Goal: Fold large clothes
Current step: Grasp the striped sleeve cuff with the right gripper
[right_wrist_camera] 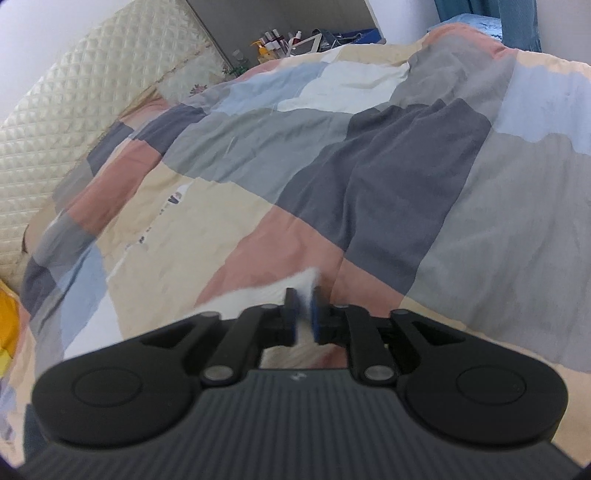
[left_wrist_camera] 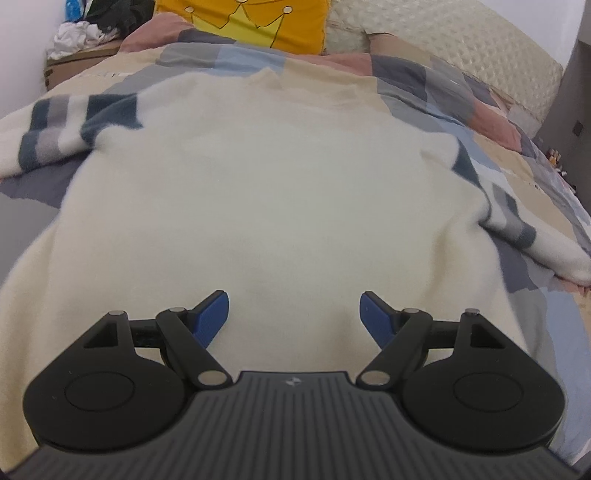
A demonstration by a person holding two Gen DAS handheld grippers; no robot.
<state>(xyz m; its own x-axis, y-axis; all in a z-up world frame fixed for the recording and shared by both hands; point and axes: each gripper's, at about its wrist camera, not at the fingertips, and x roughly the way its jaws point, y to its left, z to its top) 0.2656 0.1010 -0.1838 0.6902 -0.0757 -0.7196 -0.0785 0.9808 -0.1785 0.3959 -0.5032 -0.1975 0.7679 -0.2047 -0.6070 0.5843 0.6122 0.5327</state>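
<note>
A cream fuzzy sweater [left_wrist_camera: 258, 184] with grey and dark teal striped sleeves lies flat on the patchwork duvet [left_wrist_camera: 424, 77], neck at the far end. My left gripper [left_wrist_camera: 294, 317] is open, its blue pads wide apart just above the sweater's near hem, holding nothing. In the right wrist view my right gripper [right_wrist_camera: 303, 314] is shut on a white corner of the sweater [right_wrist_camera: 295, 286], which sticks up between the pads over the duvet [right_wrist_camera: 332, 177].
A yellow crown pillow [left_wrist_camera: 255, 18] and a quilted headboard [left_wrist_camera: 443, 37] stand at the bed's far end. A box with crumpled clothes [left_wrist_camera: 85, 33] sits at the far left. Bottles on a side table [right_wrist_camera: 277, 42] lie beyond the bed.
</note>
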